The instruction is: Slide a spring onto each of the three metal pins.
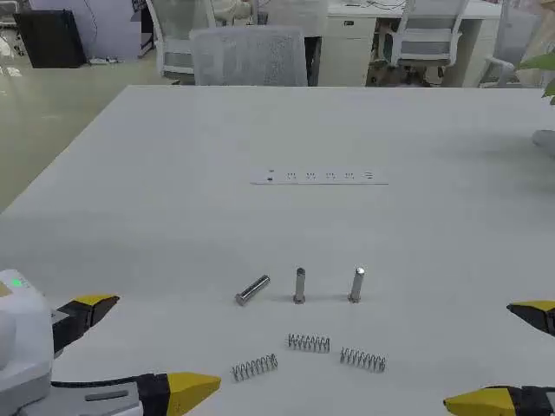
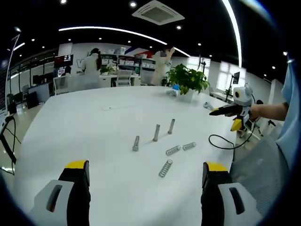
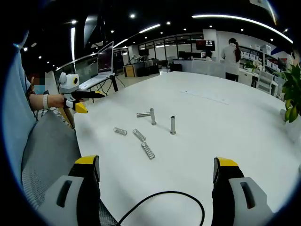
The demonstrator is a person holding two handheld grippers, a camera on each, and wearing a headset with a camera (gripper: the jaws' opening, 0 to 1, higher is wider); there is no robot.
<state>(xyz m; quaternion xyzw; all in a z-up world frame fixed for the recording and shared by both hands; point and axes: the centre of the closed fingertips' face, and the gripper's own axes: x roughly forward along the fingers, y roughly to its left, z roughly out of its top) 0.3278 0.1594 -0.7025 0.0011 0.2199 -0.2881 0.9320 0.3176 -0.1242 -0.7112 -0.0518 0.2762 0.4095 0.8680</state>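
While two pins stand, left pin lies flat.

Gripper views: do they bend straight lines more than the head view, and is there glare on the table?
Head view: table edges straight, light soft, no strong glare, pins sharp. Left gripper view: fisheye curves the ceiling light strip and the table. Right gripper view: same curving, table evenly lit.

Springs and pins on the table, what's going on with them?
A person holds the left tool and the right tool, both open and empty, at the near side of the white table. Two metal pins stand upright and a third pin lies on its side. Three springs lie loose in front of them; none is on a pin yet.
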